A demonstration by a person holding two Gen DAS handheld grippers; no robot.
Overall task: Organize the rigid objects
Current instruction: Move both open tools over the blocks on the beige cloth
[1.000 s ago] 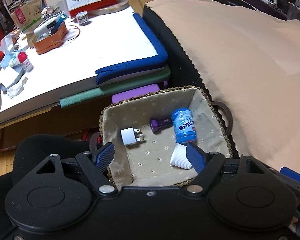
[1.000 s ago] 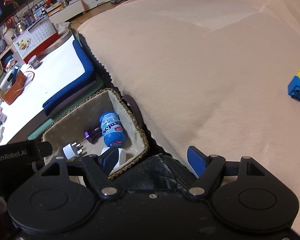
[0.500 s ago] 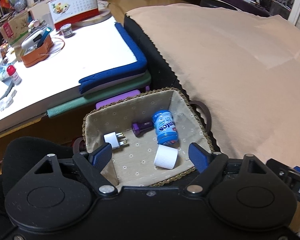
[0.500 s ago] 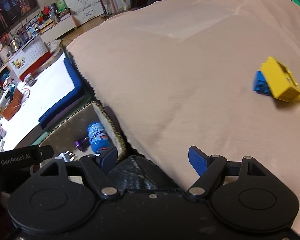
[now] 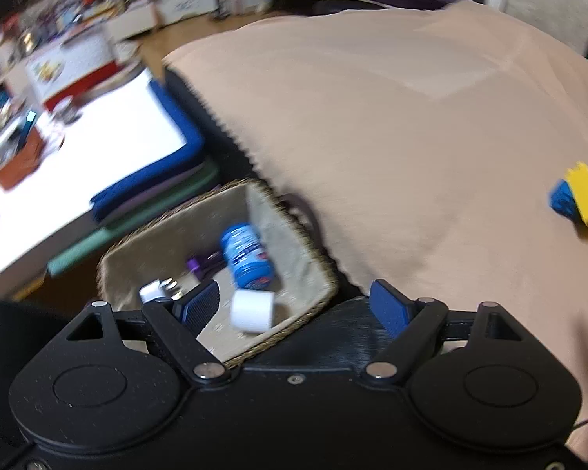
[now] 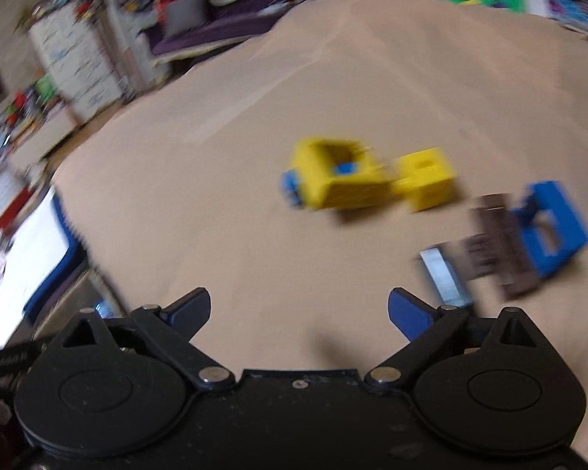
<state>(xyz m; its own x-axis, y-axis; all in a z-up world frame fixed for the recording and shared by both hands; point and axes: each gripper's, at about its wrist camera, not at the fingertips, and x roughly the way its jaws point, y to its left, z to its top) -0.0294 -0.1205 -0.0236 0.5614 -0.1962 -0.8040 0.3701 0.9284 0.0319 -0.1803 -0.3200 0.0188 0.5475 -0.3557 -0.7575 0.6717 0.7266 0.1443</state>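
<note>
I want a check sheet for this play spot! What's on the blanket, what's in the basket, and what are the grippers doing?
Surface: peach blanket, smooth, bare in the middle.
Job's things: yellow block piece, a blue bit on its left side; yellow cube beside it; blue block against a dark piece, too blurred to name.
Basket: beside the blanket's edge; holds blue bottle, white cap, white plug, small purple thing.
Clutter: low white table with blurred odds and ends.
Grippers: left gripper open, empty; right gripper open, empty, jaws just opening.
Cables: nothing seen.
Surroundings: crowded, blurry room.
</note>
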